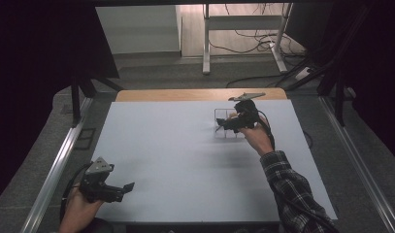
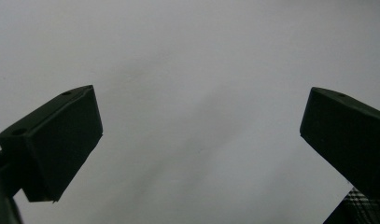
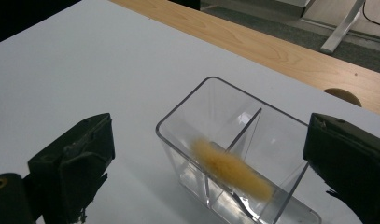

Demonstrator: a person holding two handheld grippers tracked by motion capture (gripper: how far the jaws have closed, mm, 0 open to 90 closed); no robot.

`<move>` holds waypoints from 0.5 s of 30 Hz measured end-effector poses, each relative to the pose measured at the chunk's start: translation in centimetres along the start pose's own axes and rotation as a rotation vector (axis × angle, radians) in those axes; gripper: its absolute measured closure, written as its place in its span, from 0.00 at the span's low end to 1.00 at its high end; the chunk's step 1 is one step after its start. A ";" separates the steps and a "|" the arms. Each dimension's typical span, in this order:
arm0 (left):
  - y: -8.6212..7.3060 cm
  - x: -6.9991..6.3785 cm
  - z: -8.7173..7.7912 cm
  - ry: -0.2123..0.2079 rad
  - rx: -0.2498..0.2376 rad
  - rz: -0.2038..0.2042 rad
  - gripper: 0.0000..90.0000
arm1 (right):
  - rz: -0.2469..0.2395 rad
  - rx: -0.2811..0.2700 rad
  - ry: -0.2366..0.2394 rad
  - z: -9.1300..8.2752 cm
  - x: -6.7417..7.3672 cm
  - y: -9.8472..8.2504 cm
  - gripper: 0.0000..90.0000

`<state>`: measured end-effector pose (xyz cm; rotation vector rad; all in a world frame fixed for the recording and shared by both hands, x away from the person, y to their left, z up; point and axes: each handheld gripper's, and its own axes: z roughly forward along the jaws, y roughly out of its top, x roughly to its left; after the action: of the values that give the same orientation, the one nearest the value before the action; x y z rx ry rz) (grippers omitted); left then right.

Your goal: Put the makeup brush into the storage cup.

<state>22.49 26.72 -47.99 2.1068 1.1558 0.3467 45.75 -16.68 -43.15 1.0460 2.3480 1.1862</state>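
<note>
We've got the right tool spread wide, empty, over a clear divided box far across the table. Clipping its thin wall might tip it. Left tool gapes idle.

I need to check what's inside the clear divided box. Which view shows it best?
The right gripper view: the clear box is close, a fuzzy yellow item inside. The high view shows it small, beside the right gripper.

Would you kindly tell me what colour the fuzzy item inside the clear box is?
Yellow fuzzy item, seen best in the right gripper view.
</note>
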 end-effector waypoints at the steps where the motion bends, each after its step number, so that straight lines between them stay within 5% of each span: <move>1: 0.0 0.0 0.0 0.000 0.000 0.000 0.00 | 0.000 0.001 -0.001 -0.1 0.0 -0.1 0.02; 15: 0.0 -0.1 0.0 0.003 0.002 0.009 0.00 | -0.005 0.007 0.008 -1.5 0.3 -0.8 0.02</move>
<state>22.47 26.67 -47.95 2.1139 1.1494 0.3536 44.33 -17.59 -42.81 1.0393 2.3615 1.1830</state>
